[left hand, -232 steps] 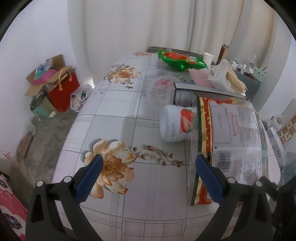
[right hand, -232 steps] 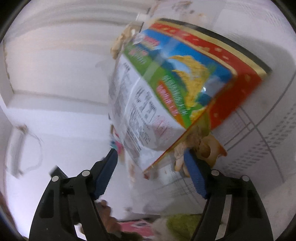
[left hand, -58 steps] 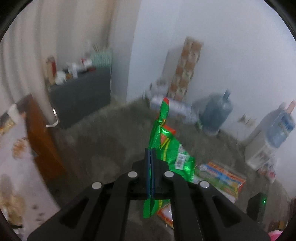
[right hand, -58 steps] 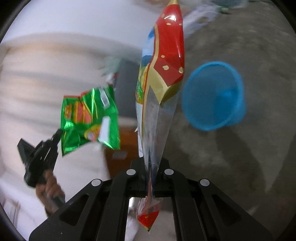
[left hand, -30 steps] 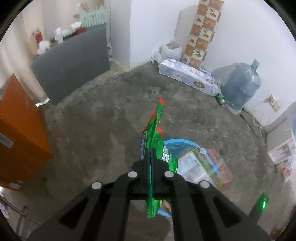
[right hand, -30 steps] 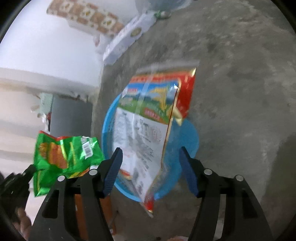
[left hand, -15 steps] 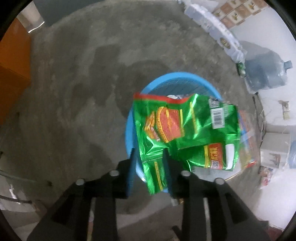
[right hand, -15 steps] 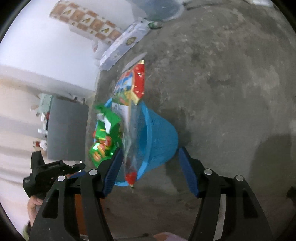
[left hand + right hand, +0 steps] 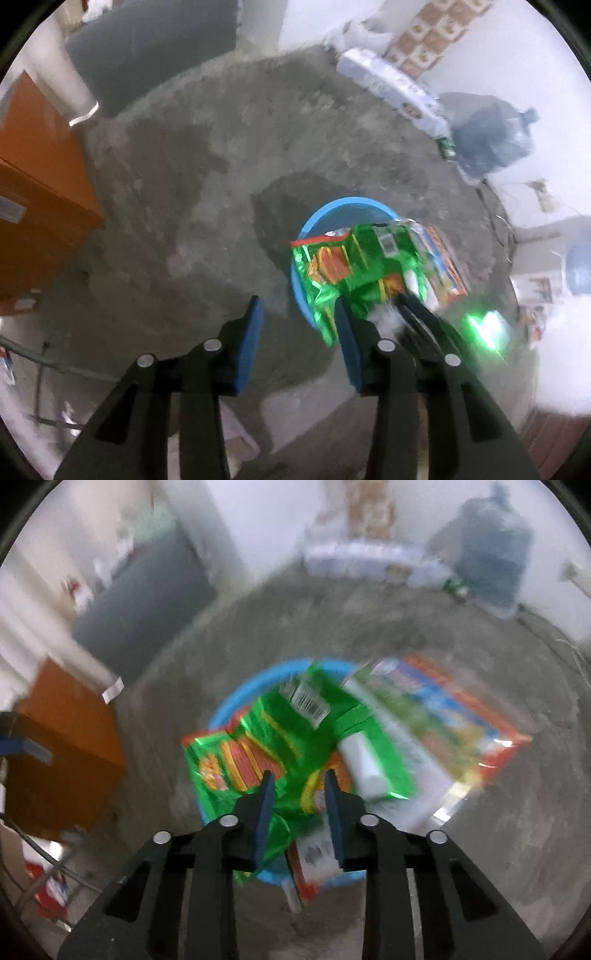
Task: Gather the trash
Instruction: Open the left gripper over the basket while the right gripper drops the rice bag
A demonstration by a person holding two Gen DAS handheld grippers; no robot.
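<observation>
Both grippers hang over the round blue plastic basket [image 9: 314, 221] on the grey concrete floor [image 9: 177, 206]. The crumpled green foil snack bag [image 9: 354, 269] lies across the basket's mouth, and the big red-edged printed plastic bag [image 9: 454, 723] sprawls over its far rim. The left gripper [image 9: 297, 341] has just been opening; its blue-padded fingers [image 9: 251, 347] stand apart with nothing between them. The right gripper [image 9: 297, 805] has just been closing to a narrow gap, gripping nothing. An orange cabinet [image 9: 33, 199] stands off to one side.
</observation>
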